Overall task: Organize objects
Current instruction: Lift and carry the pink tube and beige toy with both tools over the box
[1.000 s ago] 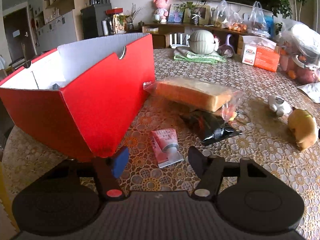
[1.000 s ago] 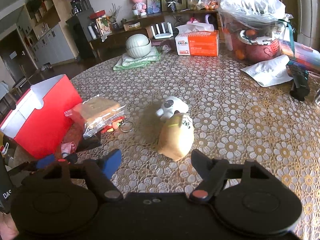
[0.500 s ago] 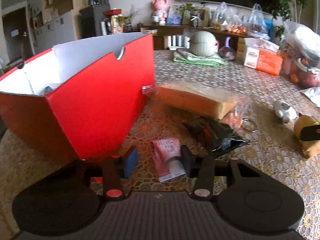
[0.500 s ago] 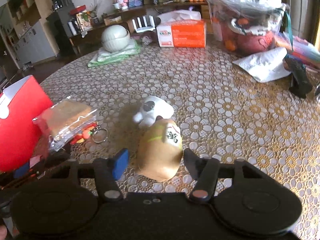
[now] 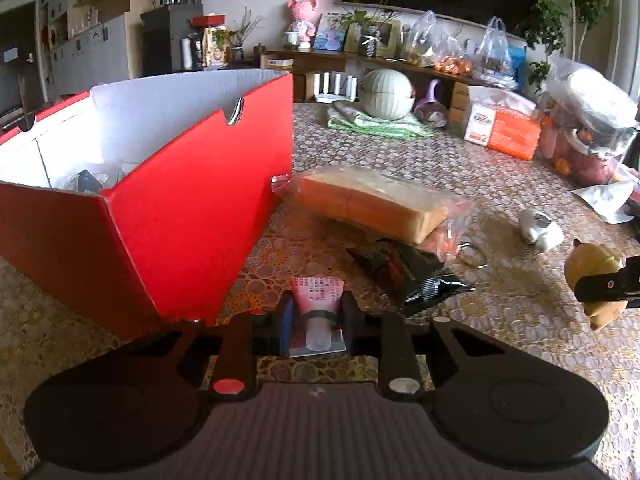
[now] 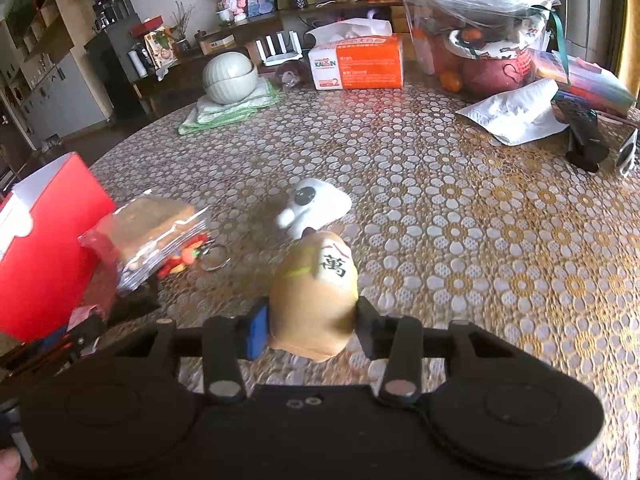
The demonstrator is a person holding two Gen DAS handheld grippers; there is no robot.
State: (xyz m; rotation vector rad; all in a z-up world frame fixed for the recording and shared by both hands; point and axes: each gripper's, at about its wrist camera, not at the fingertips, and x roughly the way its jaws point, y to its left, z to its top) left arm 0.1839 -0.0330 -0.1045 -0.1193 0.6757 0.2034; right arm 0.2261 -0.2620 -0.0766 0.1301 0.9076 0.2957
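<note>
My left gripper (image 5: 316,322) is shut on a pink tube (image 5: 318,306) that lies on the table just right of the open red box (image 5: 180,216). My right gripper (image 6: 310,330) is shut on a tan plush toy (image 6: 314,292) with a white character patch, held near the table surface. The same toy shows in the left wrist view (image 5: 592,276) with a right finger across it. A bagged loaf of bread (image 5: 372,200), a black snack packet (image 5: 408,272) and a small white toy (image 6: 316,204) lie between the grippers.
A key ring with orange charms (image 6: 200,258) lies by the bread. An orange tissue box (image 6: 360,64), a green-white round pot on a folded cloth (image 6: 230,76), bagged fruit (image 6: 480,40), a white pouch (image 6: 516,114) and a black object (image 6: 584,140) stand along the far table edge.
Both grippers moved forward and closed: the left onto the pink tube, the right onto the tan plush toy. The right view has tilted down toward the toy.
</note>
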